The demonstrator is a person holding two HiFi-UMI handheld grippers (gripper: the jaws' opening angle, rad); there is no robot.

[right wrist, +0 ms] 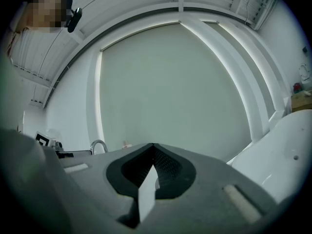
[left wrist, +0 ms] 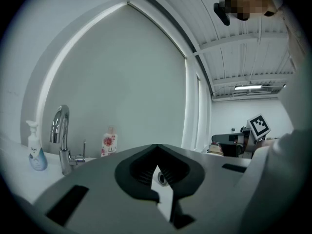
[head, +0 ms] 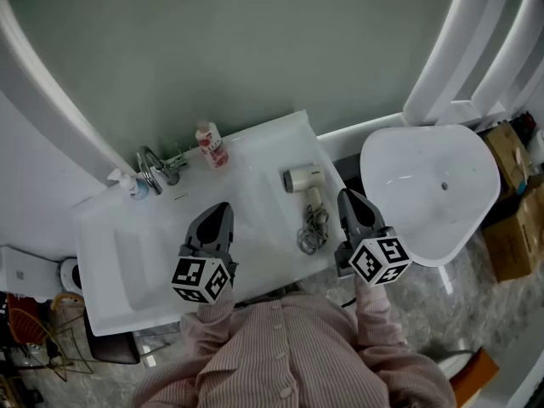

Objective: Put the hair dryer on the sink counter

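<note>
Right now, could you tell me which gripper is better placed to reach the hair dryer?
Right, probably: the right gripper sits beside the hair dryer, while the left gripper is farther off. Both are shut and empty.

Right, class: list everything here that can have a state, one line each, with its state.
Hair dryer: lying on the counter, not held.
Cord: bunched by the dryer's handle.
Tap: no water visible.
Bottle: upright.
Soap pump: upright.
Left gripper: shut, empty.
Right gripper: shut, empty.
</note>
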